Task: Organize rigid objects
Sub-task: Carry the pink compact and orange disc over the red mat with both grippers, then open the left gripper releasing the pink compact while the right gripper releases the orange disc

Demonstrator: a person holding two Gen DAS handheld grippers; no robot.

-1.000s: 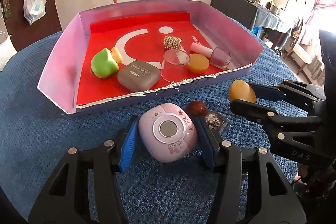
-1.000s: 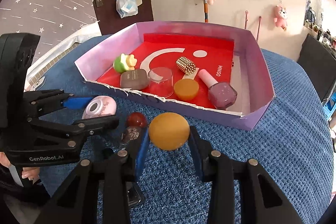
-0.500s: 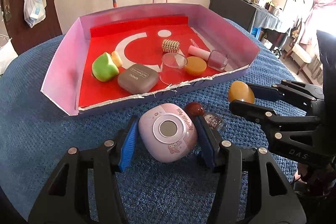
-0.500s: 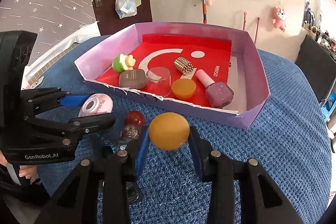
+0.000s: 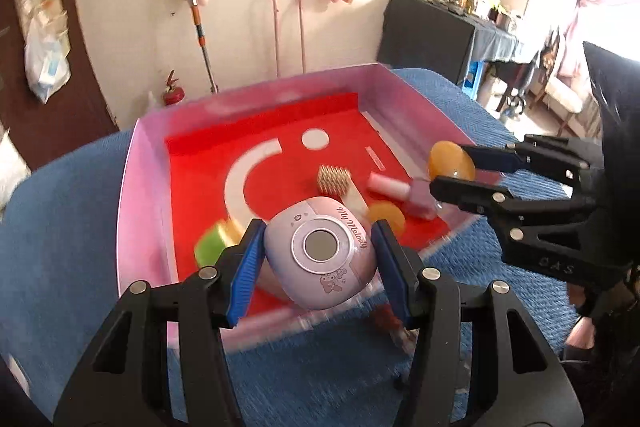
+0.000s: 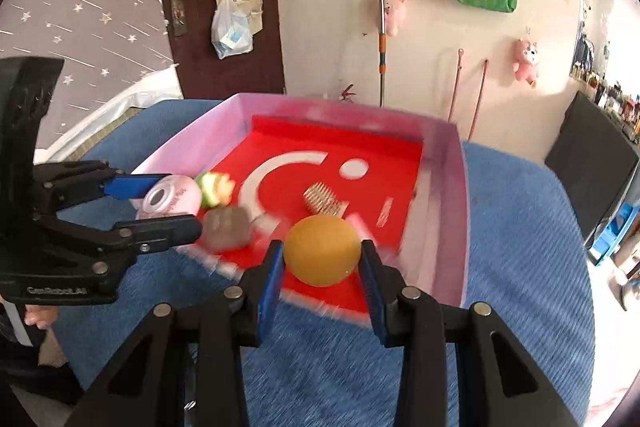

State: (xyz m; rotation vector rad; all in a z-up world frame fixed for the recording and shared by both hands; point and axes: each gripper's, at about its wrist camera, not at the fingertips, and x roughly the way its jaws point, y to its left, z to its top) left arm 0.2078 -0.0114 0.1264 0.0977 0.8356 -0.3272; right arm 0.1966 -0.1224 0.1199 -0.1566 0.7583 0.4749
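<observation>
Here a blue cloth (image 5: 60, 247) covers the table, and a pink box (image 5: 144, 211) with a red floor sits on it at 12 o'clock from both grippers. The left gripper (image 5: 316, 251) is clamped on a pink toy camera (image 5: 320, 251) lettered "My Melody", above the box's near wall. The right gripper (image 6: 322, 255) is clamped on an orange ball (image 6: 322, 249); "GenRobot.AI" shows on the left gripper's body at 9 o'clock.

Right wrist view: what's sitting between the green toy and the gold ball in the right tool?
A gray compact case lies between the green toy and the gold ball, on the red tray floor, seen in the right wrist view.
</observation>
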